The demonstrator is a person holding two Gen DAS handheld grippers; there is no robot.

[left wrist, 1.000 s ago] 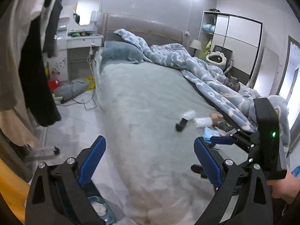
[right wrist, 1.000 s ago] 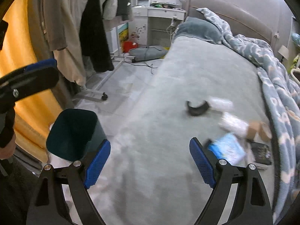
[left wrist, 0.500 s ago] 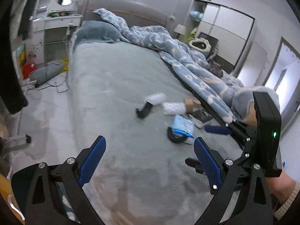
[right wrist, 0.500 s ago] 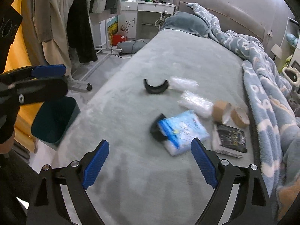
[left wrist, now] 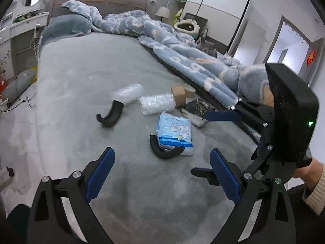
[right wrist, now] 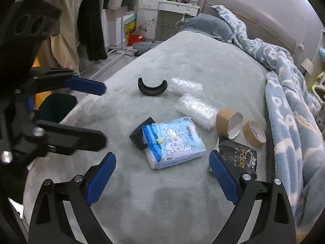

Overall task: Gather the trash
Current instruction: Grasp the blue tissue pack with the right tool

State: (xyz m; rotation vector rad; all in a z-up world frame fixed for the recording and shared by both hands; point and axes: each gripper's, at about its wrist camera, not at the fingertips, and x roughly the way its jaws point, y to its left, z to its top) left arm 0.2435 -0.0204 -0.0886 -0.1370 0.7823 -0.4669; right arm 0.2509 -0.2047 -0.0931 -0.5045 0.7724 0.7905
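Trash lies on the bed (right wrist: 182, 65): we see a blue tissue pack (right wrist: 172, 144). Both our hand-held grippers, left (left wrist: 162, 172) and right (right wrist: 162, 172), hang wide apart, holding nothing.

Your grey bed (right wrist: 182, 199) carries a blue tissue pack (right wrist: 173, 144), bubble-wrap rolls (right wrist: 196, 111), cardboard tape cores (right wrist: 229, 125), black curved pieces (right wrist: 152, 88) and a black packet (right wrist: 239, 158).

Pale grey-green plush bed cover (right wrist: 193, 65), lt-blue tissue pack w/ white cartoon print (right wrist: 172, 142), two black curved plastic pcs (right wrist: 152, 87), clear bubble-wrap rolls (right wrist: 196, 110), brown cardboard tape cores (right wrist: 228, 123), black glossy sachet w/ gold lettering (right wrist: 239, 156), blue-white patterned fleece blanket (right wrist: 290, 105).
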